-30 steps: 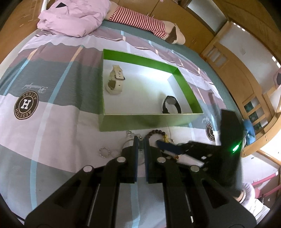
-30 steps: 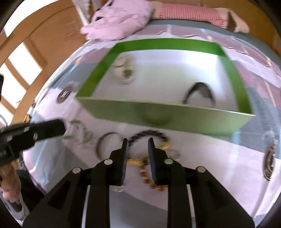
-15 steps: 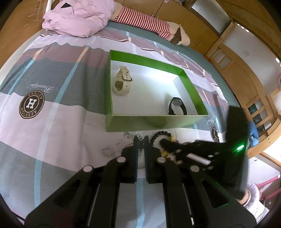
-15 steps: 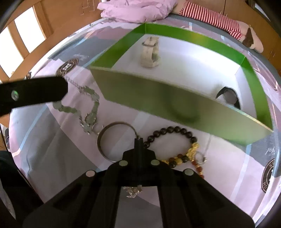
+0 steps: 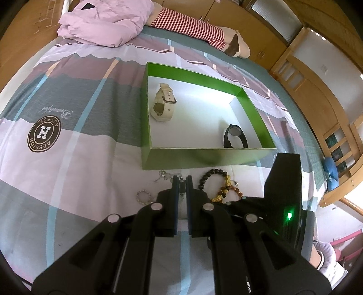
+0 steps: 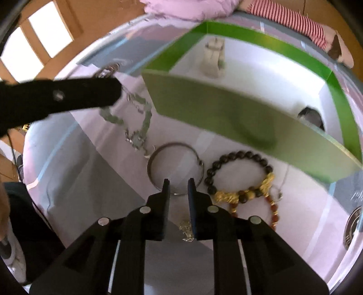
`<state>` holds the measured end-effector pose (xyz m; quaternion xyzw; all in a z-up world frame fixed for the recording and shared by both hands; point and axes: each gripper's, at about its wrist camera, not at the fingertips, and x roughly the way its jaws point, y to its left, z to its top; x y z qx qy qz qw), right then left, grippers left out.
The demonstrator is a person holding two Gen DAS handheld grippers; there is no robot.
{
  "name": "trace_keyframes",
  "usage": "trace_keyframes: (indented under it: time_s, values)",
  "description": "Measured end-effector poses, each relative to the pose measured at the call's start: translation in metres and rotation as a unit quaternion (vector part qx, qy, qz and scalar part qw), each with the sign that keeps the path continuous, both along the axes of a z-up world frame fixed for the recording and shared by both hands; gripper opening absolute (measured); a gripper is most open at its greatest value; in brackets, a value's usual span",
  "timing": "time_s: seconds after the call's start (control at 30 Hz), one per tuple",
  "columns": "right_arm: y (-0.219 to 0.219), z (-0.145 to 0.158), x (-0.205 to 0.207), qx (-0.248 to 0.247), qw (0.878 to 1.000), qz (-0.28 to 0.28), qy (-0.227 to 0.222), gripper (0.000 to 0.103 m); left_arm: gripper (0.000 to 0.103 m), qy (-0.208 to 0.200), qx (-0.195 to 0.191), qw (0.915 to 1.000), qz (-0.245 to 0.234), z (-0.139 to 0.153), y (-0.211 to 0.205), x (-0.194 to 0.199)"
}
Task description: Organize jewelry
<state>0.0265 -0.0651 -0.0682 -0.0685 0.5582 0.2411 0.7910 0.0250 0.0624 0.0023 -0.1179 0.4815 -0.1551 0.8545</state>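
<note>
A green box [image 5: 204, 156] sits on the bed with a white watch [image 5: 162, 105] and a black watch [image 5: 234, 136] inside. Loose jewelry lies in front of it: a green-stone necklace [image 6: 145, 120], a silver bangle [image 6: 172, 145], a dark bead bracelet [image 6: 240, 156] with gold charms, and a small beaded ring [image 5: 144, 196]. My left gripper [image 5: 182, 181] is shut, and the necklace's thin chain runs into its tip. My right gripper [image 6: 179, 183] hangs over the bangle's near rim. Its jaws are opening, the rim lies between them and the pads do not press on it.
A gold trinket [image 6: 186, 229] lies under the right gripper. A pink blanket [image 5: 106, 20] and a red-striped stuffed shape [image 5: 192, 25] lie at the far end of the bed. A wooden bed rail [image 5: 317, 113] runs along the right. A person's shoe [image 5: 326, 261] shows at lower right.
My right gripper slid left from the bead bracelet to the silver bangle; its jaws closed, then parted again. The left gripper has stayed where it was, still shut.
</note>
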Motion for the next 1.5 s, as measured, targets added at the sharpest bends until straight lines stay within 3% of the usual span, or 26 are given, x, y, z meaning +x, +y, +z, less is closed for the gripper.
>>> trace_keyframes:
  time_s: [0.07, 0.17, 0.3, 0.33, 0.37, 0.47, 0.77, 0.97, 1.2, 1.37, 1.5]
  values:
    - [-0.002, -0.001, 0.004, 0.007, 1.000, -0.011, 0.001, 0.018, 0.005, 0.000, 0.000, 1.0000, 0.001, 0.000, 0.000, 0.000]
    - [-0.007, -0.006, 0.010, 0.007, 0.999, -0.031, 0.008, 0.034, 0.005, 0.001, -0.001, 1.0000, 0.001, 0.001, 0.000, 0.000]
    - [-0.005, -0.009, 0.012, 0.010, 0.999, -0.034, 0.008, 0.034, 0.005, 0.001, 0.002, 1.0000, -0.001, 0.000, -0.001, 0.000]
    - [-0.004, -0.009, 0.012, 0.008, 0.999, -0.033, 0.004, 0.032, 0.005, 0.001, 0.003, 1.0000, -0.001, 0.000, -0.002, 0.000]
    - [-0.004, -0.007, 0.011, 0.007, 1.000, -0.030, 0.000, 0.016, 0.005, 0.000, 0.004, 1.0000, -0.001, 0.000, -0.002, 0.000]
    - [-0.007, -0.005, 0.009, 0.010, 1.000, -0.021, -0.002, 0.003, 0.005, -0.003, 0.005, 1.0000, -0.003, 0.001, -0.003, -0.001]
    - [-0.030, 0.037, 0.011, 0.027, 0.997, -0.046, -0.053, 0.003, 0.005, -0.021, 0.003, 0.9998, -0.006, 0.013, -0.007, -0.008]
    - [-0.062, 0.073, 0.013, 0.057, 0.992, -0.074, -0.089, 0.003, 0.005, -0.066, -0.004, 0.9977, -0.016, 0.051, -0.013, -0.014]
    - [-0.100, 0.123, 0.022, 0.090, 0.976, -0.120, -0.159, 0.003, 0.005, -0.107, 0.023, 0.9938, -0.021, 0.090, -0.035, 0.026]
    - [-0.114, 0.113, 0.059, 0.071, 0.972, -0.146, -0.170, 0.003, 0.005, -0.096, 0.052, 0.9940, -0.008, 0.066, -0.048, 0.071]
    - [-0.117, 0.088, 0.084, 0.052, 0.975, -0.156, -0.147, 0.003, 0.005, -0.057, 0.068, 0.9960, -0.003, 0.027, -0.046, 0.089]
